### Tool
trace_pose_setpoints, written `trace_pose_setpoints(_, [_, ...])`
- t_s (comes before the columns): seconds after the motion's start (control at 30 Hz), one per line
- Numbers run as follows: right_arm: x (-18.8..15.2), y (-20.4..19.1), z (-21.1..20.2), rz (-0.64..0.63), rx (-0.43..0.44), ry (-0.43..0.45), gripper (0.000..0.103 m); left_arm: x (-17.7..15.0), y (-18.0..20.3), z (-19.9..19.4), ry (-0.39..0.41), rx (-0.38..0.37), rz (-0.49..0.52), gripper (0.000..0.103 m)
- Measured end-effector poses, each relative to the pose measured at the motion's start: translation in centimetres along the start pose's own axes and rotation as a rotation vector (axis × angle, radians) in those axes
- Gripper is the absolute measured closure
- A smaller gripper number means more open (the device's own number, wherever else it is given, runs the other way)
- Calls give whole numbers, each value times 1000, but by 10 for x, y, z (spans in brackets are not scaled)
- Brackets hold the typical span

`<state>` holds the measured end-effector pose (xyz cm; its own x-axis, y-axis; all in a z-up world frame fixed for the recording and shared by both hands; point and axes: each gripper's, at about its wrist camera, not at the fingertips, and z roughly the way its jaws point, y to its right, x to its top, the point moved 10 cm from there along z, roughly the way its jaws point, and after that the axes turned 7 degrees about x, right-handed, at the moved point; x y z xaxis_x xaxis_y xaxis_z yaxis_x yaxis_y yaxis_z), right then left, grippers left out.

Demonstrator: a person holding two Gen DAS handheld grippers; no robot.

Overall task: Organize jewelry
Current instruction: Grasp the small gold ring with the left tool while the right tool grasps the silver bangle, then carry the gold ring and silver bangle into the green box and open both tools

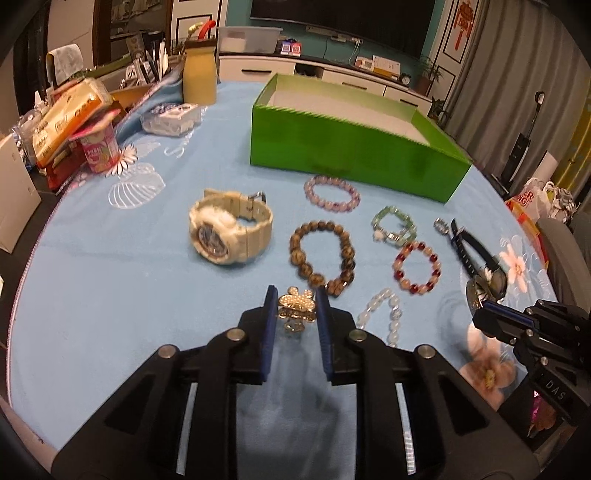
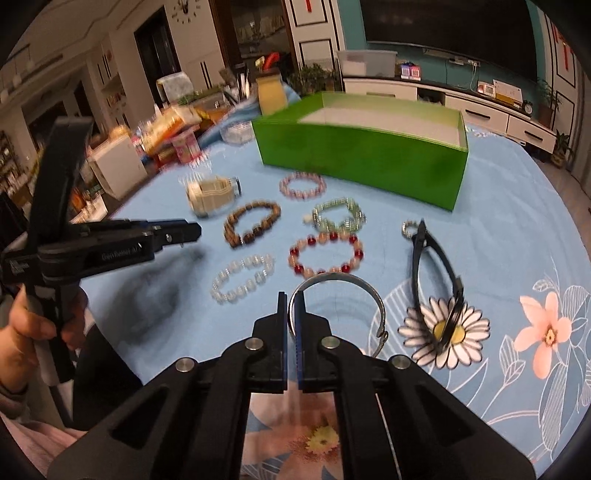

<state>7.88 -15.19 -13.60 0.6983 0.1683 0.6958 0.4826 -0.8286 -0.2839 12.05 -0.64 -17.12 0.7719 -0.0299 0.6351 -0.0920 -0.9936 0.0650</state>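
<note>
Room, warm dim light. Landmark: TV [image 1: 343, 14], dark, on teal wall [image 1: 236, 13]. Below it, white cabinet [image 1: 325, 72]; right of it, grey curtain [image 1: 517, 66]; far left, wall clock [image 2: 186, 5].

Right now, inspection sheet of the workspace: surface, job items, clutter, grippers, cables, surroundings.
Surface: blue floral cloth.
Job items: green box, open, no contents visible; white watch, black watch, six bead bracelets incl. brown, red, all loose on the cloth.
Clutter: snack packs, pink cup, tan jar at the far left edge.
Grippers: left gripper shut on gold brooch; right gripper shut on silver bangle.
Cables: wall leads under the TV.
Surroundings: TV cabinet, curtain.
</note>
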Motion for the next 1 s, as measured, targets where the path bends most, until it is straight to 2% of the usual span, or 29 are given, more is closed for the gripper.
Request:
trace_pose_setpoints(0.23, [27,1,-15,11,30,68,100,22,10,-13,34,-30,-2,83])
trace_pose_setpoints(0.53, [66,17,-25,-19,-11,145,100,57,20,-16,72,-48,6,83])
trace_pose_setpoints(1.0, [130,56,-20,-23,-53,219,100,148,30,5,139,-41,22,83])
